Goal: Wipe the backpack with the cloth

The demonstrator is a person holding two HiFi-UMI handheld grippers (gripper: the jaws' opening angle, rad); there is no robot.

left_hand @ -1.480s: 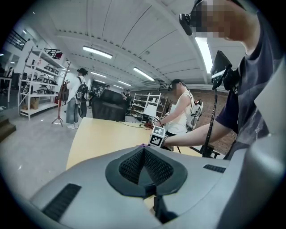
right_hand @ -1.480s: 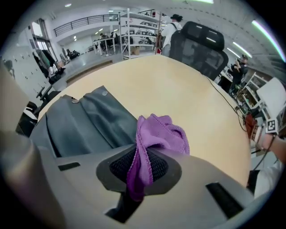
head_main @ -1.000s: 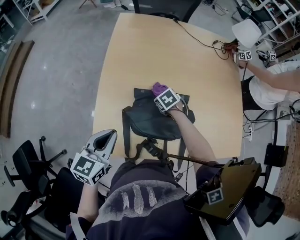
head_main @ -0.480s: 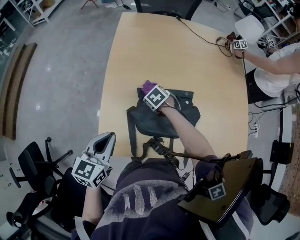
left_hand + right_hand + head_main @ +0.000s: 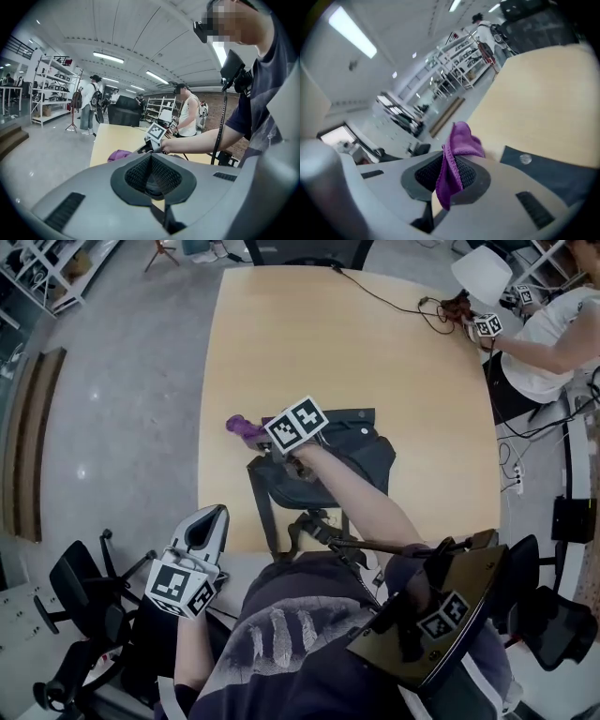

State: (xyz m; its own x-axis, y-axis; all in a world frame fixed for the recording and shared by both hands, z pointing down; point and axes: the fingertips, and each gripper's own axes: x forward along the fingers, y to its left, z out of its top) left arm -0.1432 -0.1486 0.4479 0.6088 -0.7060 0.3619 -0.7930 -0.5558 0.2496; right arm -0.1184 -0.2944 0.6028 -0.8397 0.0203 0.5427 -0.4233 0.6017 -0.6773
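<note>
Right gripper (image 5: 268, 432) has swept cloth (image 5: 244, 426) to backpack (image 5: 366, 454) left edge

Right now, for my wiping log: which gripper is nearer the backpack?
Right. The right gripper, shut on the cloth, is at the backpack's left edge; the left gripper hangs off the table.

R arm (image 5: 352, 498) stretched fwd, R gripper (image 5: 265, 432) out at full reach, tips pointing left, jaws pinched on the purple cloth (image 5: 457, 145). L gripper (image 5: 212, 517) held low, close to the torso, jaws together, nothing btwn them. L forearm (image 5: 192, 643) tucked in.
</note>
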